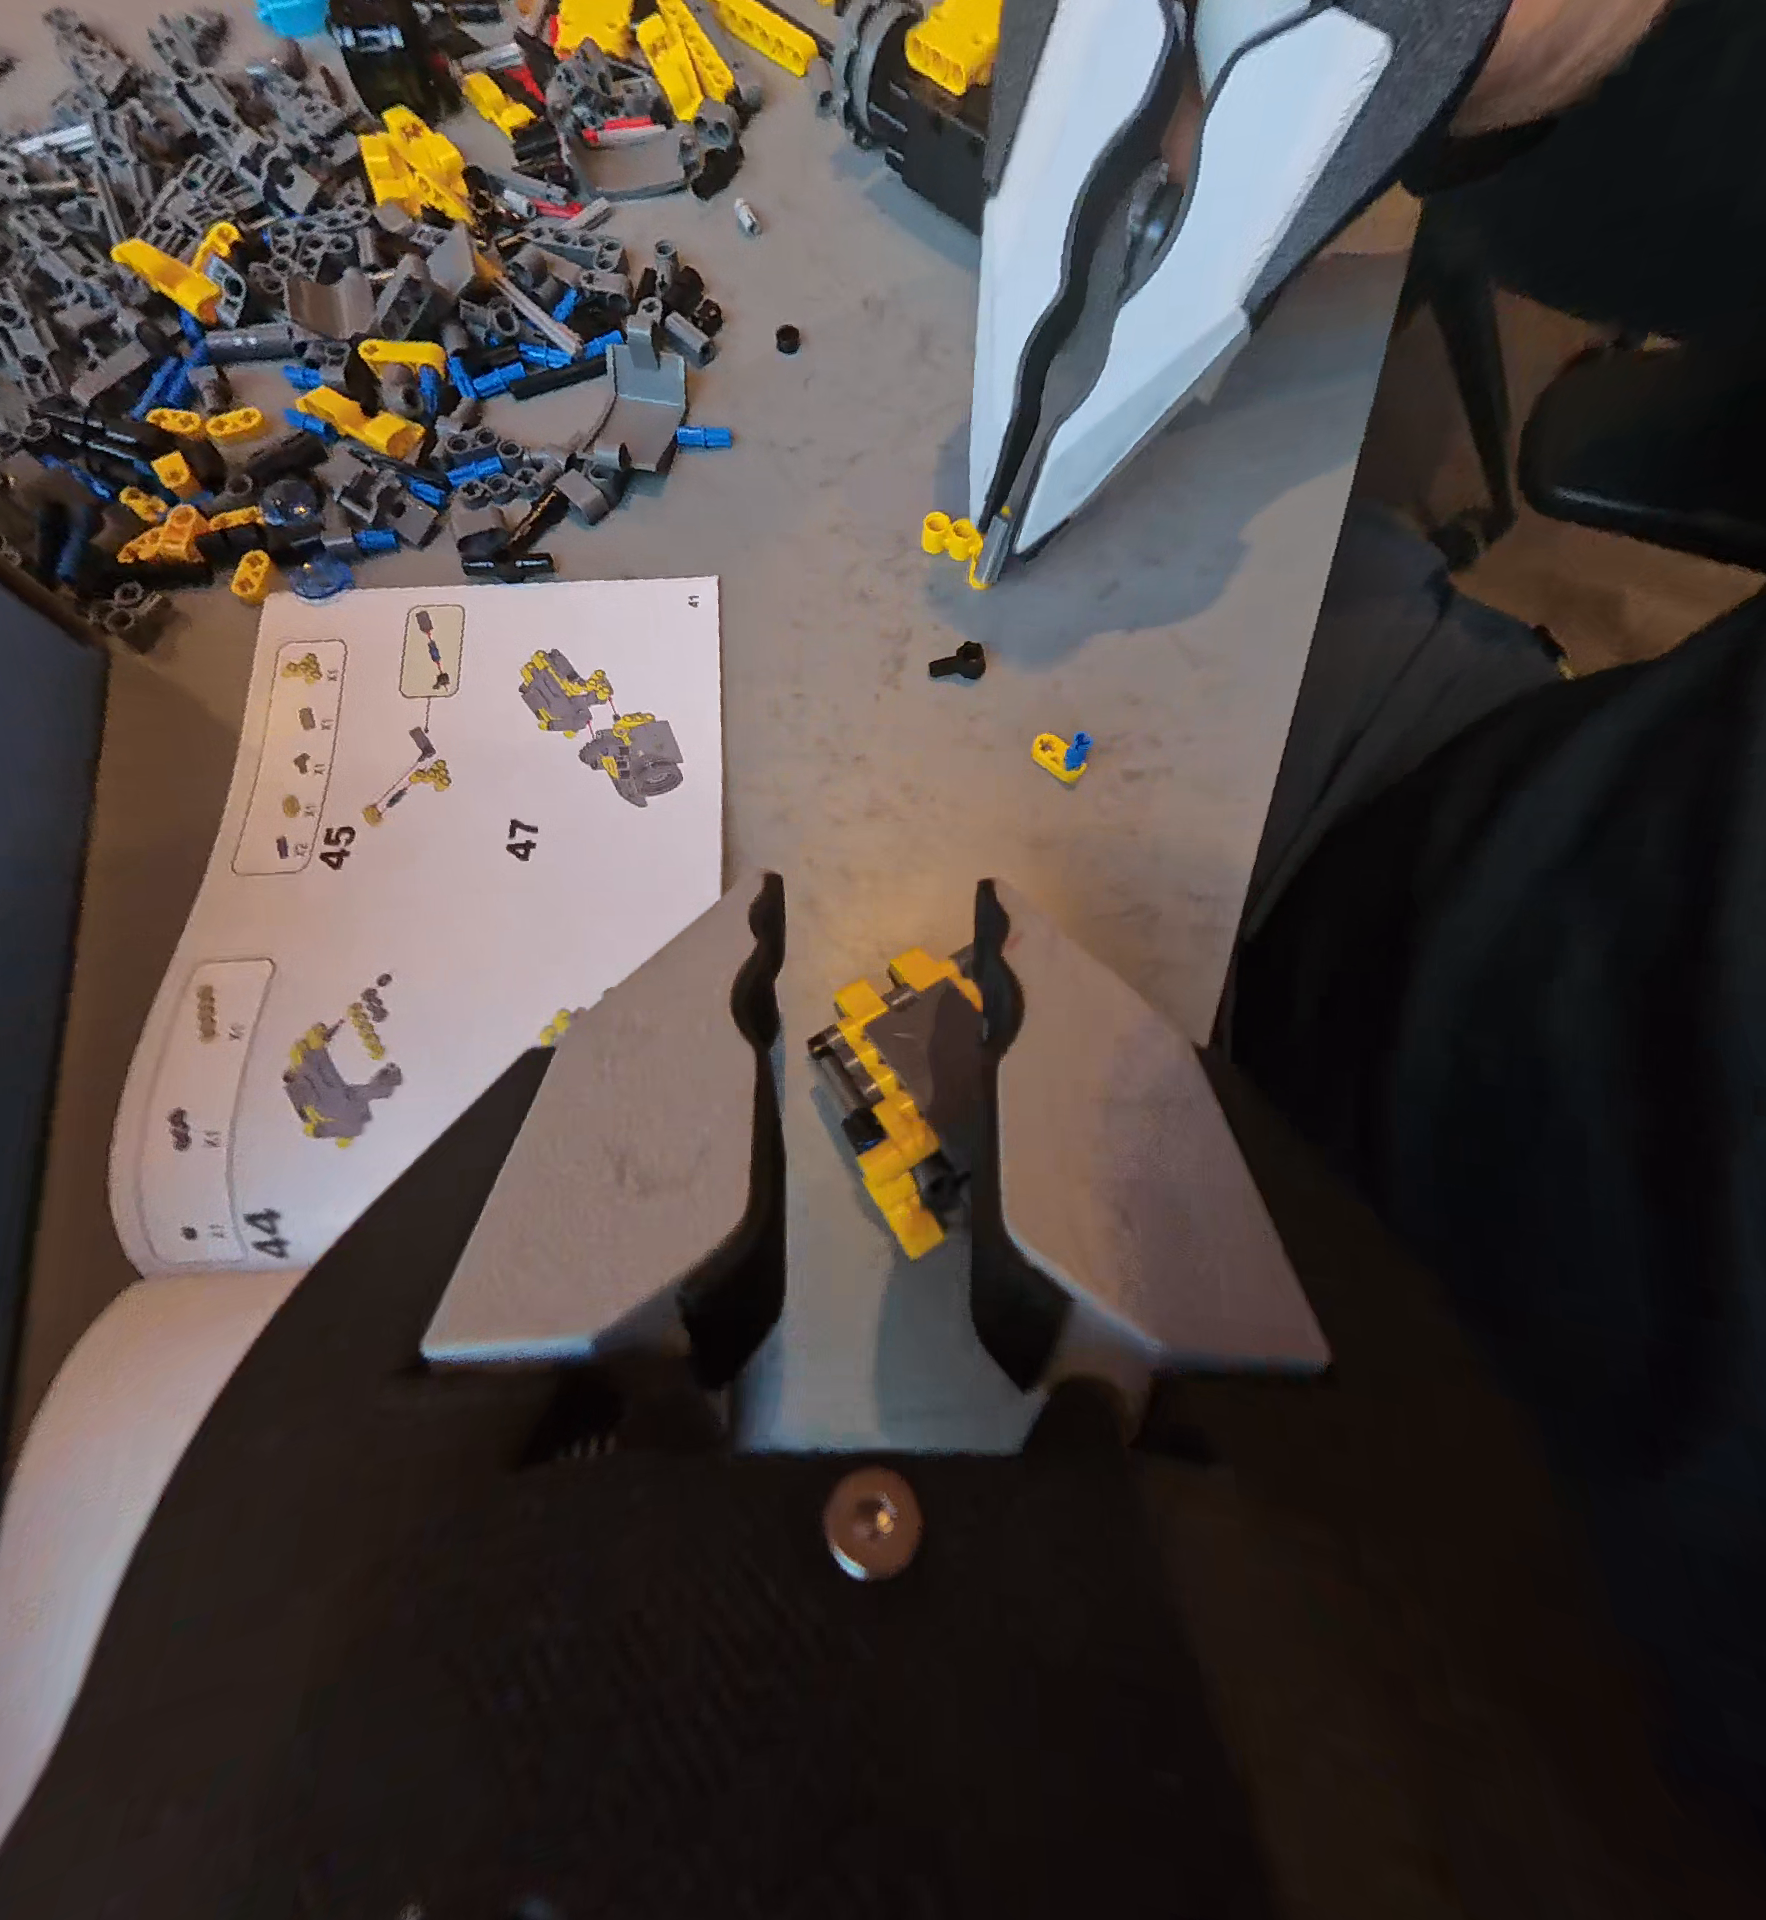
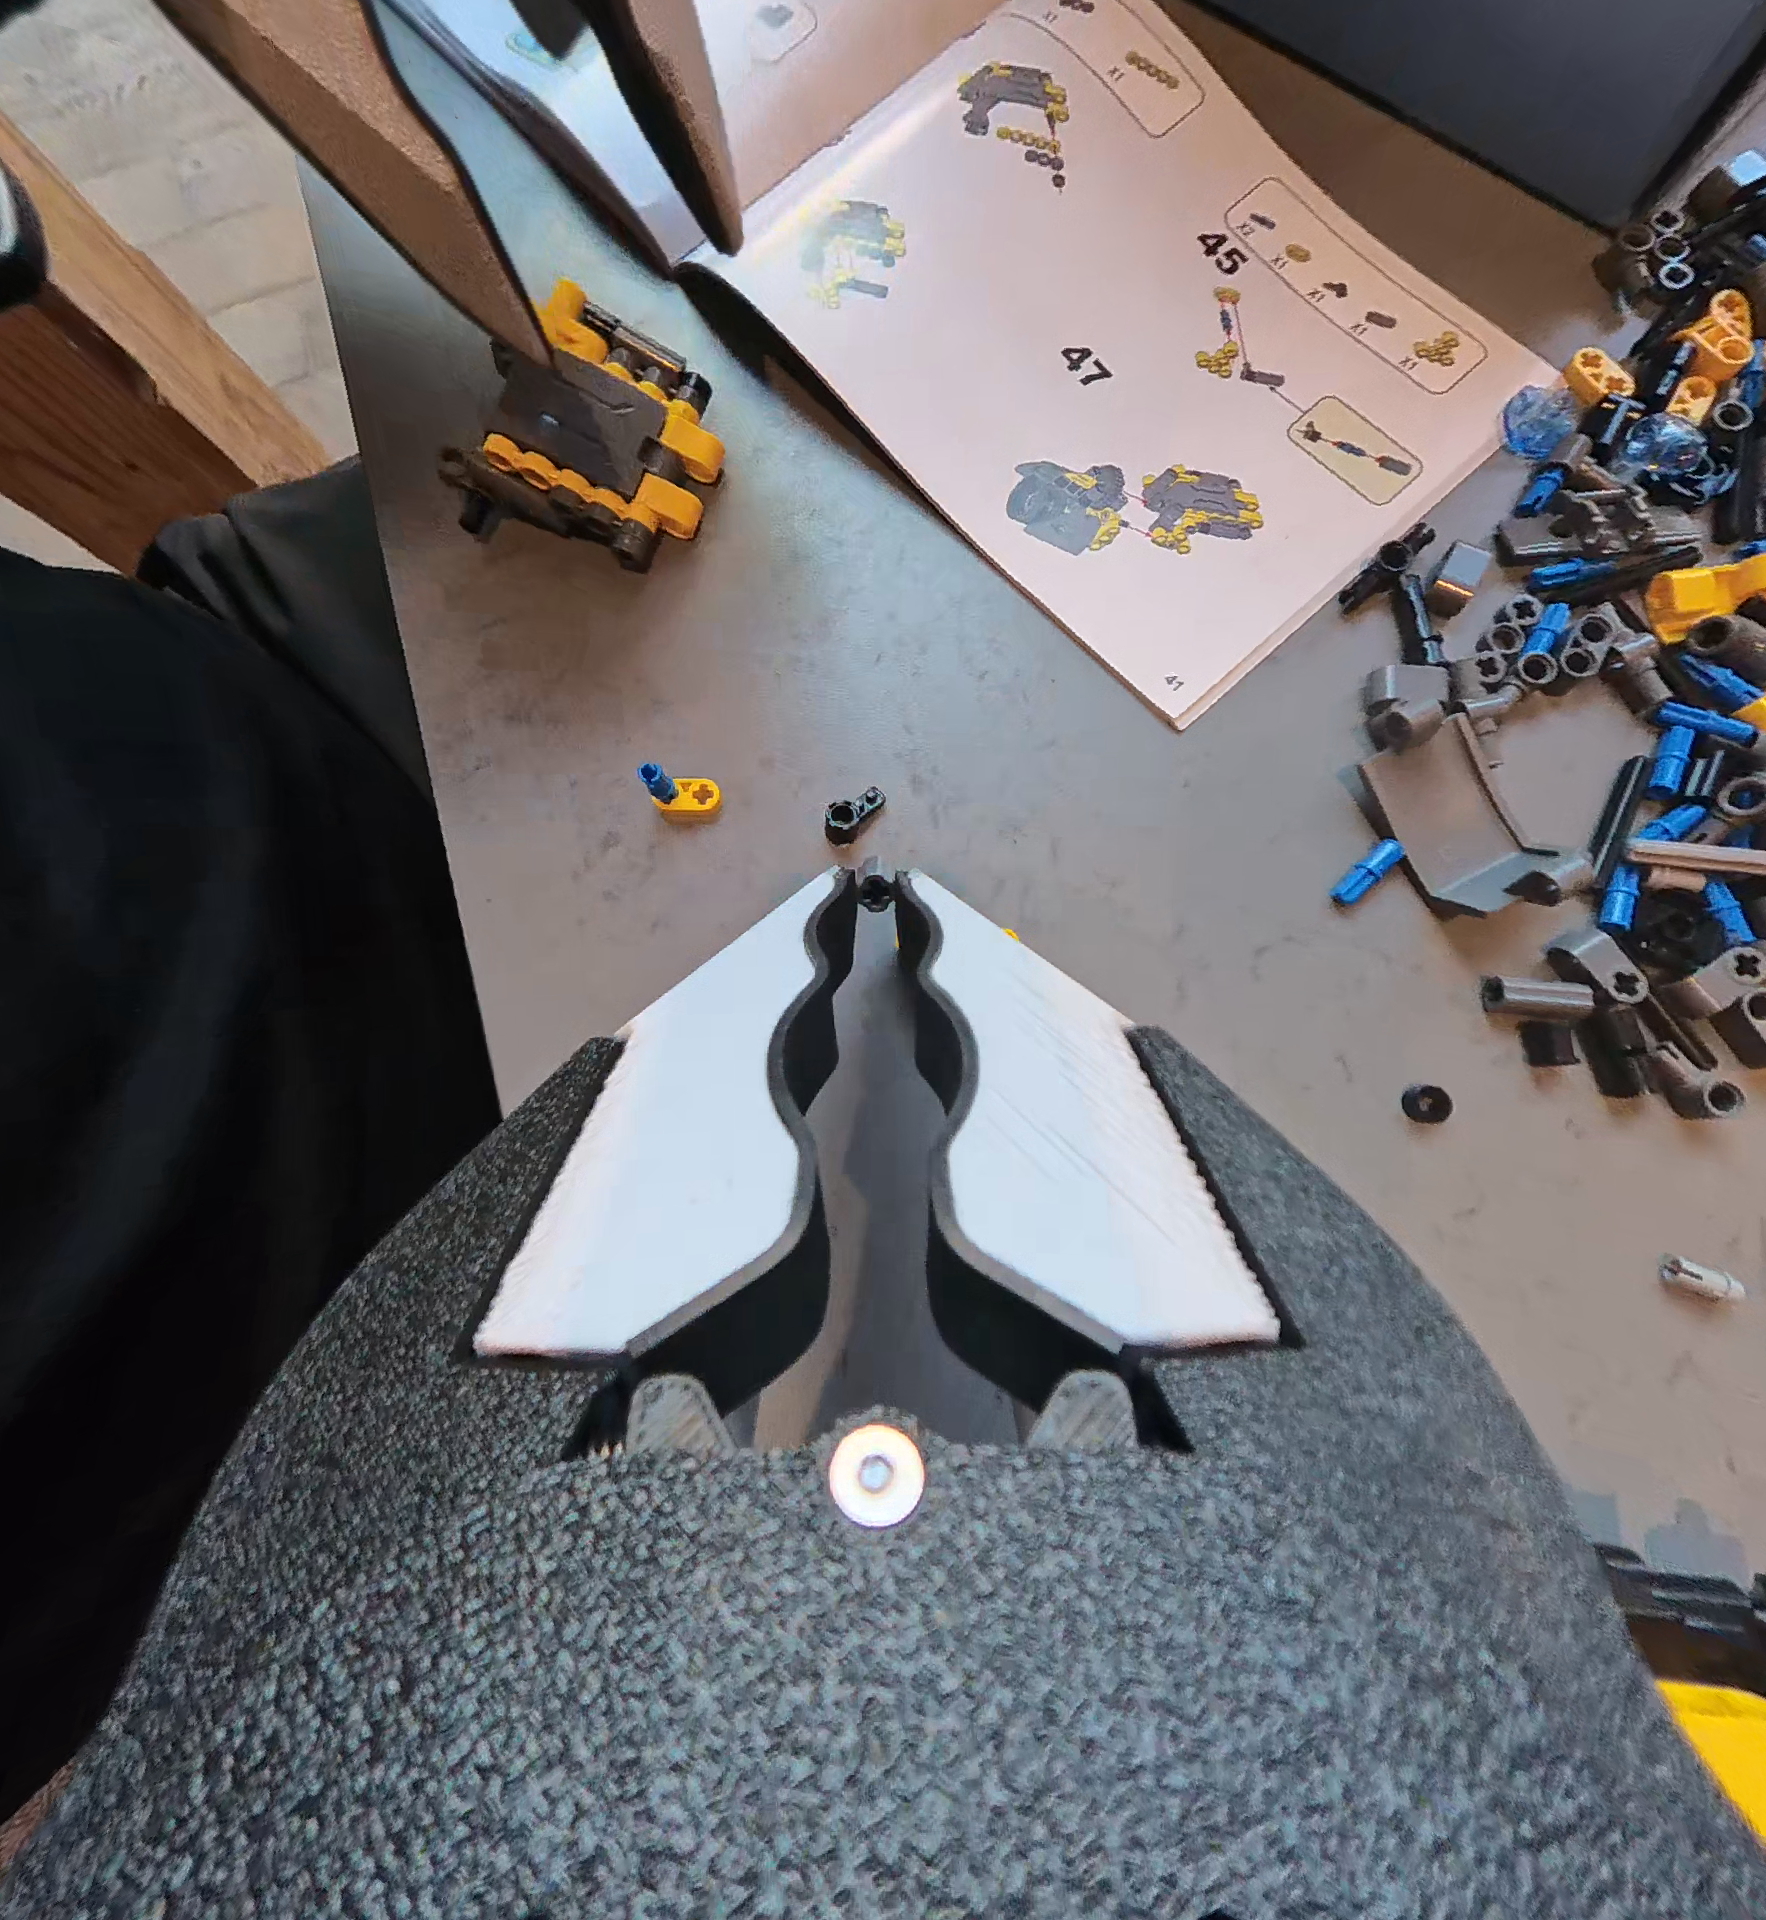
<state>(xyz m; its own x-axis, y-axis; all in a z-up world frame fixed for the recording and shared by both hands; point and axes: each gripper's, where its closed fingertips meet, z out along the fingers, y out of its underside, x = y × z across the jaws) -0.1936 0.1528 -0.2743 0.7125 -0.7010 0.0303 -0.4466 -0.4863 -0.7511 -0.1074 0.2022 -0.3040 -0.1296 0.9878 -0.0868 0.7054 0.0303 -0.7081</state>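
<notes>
Grey-black small pin pinched at R gripper tips, nrly closed, end-on. L gripper wide apart, one finger touching yellow-grey subassembly (table, nr booklet).

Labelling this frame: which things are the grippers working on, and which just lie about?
In hand:
left gripper, open around yellow-grey assembly
right gripper, shut on small dark pin

Lying about:
instruction booklet
parts pile
black connector
yellow piece with blue pin

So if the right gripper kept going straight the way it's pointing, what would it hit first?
Likely the small black connector piece on the grey table, just beyond the right gripper; depth is uncertain.
</notes>
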